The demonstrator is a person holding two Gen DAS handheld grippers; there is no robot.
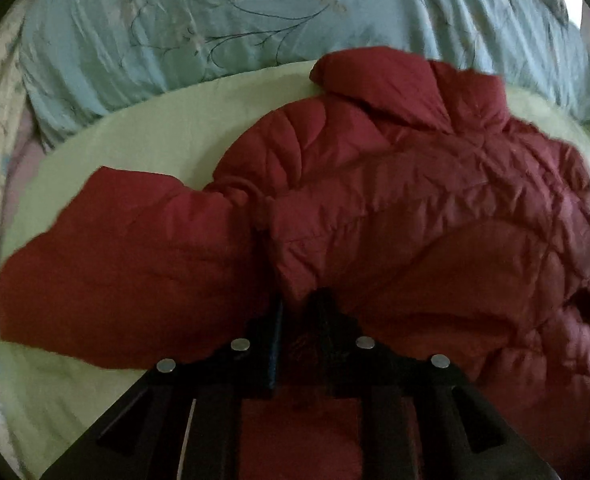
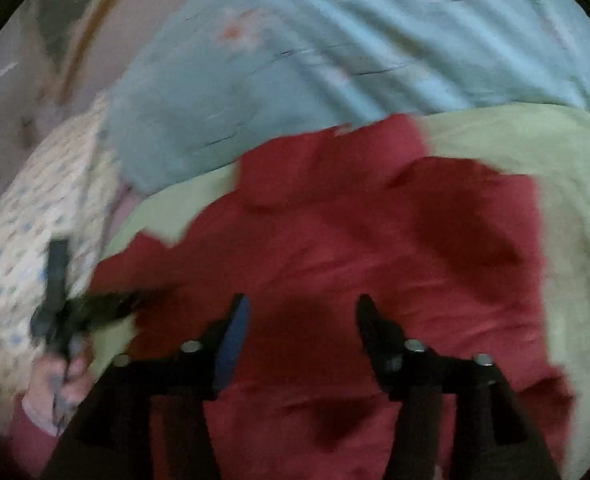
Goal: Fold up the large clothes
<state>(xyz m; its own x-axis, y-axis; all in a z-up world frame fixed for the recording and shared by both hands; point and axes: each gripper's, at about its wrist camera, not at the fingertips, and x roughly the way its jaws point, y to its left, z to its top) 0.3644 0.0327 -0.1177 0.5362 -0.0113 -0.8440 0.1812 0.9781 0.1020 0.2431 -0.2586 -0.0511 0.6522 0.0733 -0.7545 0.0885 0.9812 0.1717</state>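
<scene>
Dark red quilted puffer jacket (image 1: 395, 208) lies spread on pale green sheet (image 1: 143, 140), collar toward light blue floral duvet (image 1: 215, 20) bunched along far edge. One sleeve (image 1: 107, 264) stretches out to left in left wrist view. Left gripper (image 1: 299, 312) narrow, fingers pinched on fold of jacket fabric beside sleeve seam. Right gripper (image 2: 303, 312) wide, nothing between fingers, hovers above jacket; that view blurred. Person's hand (image 2: 59, 376) on left gripper handle shows at lower left there, over patterned bedspread (image 2: 27, 220).

Black two-fingered tool (image 2: 301, 312), silver screws, blue pad; hand (image 2: 61, 380) red-sleeved.
</scene>
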